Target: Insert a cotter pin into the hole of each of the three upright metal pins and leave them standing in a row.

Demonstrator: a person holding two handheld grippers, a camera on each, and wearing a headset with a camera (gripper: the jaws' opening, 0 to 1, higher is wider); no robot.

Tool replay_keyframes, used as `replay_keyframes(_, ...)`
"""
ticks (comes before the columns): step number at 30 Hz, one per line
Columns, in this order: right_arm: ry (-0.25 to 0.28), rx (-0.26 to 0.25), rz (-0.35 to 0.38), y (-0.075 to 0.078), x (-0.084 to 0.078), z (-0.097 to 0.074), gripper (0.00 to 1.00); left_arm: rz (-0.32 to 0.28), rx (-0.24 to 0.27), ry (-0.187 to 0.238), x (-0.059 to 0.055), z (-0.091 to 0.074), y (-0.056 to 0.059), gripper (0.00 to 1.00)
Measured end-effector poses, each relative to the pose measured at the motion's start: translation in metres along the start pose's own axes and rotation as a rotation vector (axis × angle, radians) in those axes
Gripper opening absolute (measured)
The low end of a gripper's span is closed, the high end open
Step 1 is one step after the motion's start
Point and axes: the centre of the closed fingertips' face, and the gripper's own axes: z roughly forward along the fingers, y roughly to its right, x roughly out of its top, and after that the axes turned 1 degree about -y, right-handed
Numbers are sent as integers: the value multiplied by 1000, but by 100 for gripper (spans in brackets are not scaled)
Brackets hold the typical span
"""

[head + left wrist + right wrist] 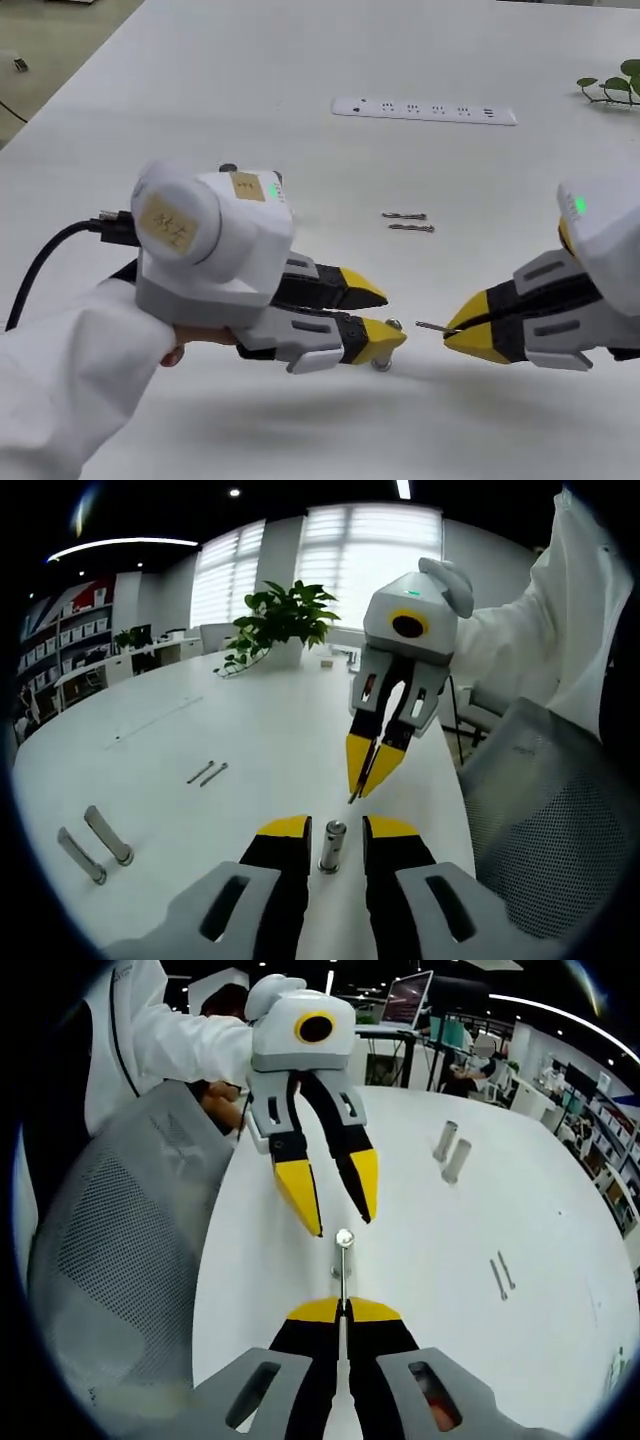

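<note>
An upright metal pin (333,846) stands on the white table between the open jaws of my left gripper (337,827), with a gap on each side. From the right, my right gripper (455,332) is shut on a cotter pin (432,327) whose tip points at that metal pin (386,345), close to its top. In the right gripper view the cotter pin (342,1278) runs from my right gripper (341,1306) up to the metal pin (344,1239). Two more metal pins (452,1152) stand side by side farther off. Two loose cotter pins (408,222) lie on the table.
A white power strip (425,110) lies at the far side of the table (250,80), and a small plant (612,86) sits at the far right edge. A mesh office chair (545,820) stands beside the table. A black cable (45,265) trails from the left gripper.
</note>
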Motion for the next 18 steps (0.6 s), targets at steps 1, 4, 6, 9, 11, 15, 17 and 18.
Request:
replay_keyframes(1, -1, 2, 1, 0, 0, 0, 0, 2, 0, -1, 0, 1, 0, 16)
replay_keyframes(4, -10, 9, -1, 2, -3, 2, 0, -2, -9, -9, -3, 3, -1, 16)
replay_keyframes(6, -15, 14, -4, 2, -3, 3, 0, 0, -12, -13, -5, 4, -1, 15)
replay_keyframes(9, -19, 21, -6, 1, -1, 4, 0, -6, -24, -16, -7, 6, 0, 13)
replay_keyframes(11, -25, 26, -11, 1, -1, 5, 0, -9, -29, -14, -8, 7, 1, 13)
replay_keyframes(15, -34, 34, -20, 1, -1, 6, 0, -5, -31, -17, -8, 8, 0, 11)
replay_keyframes(17, -36, 36, -24, 0, 0, 7, 0, -5, -31, -18, -9, 8, 0, 10)
replay_keyframes(18, -36, 38, -26, 1, 0, 7, 0, -7, -33, -19, -10, 8, 0, 8)
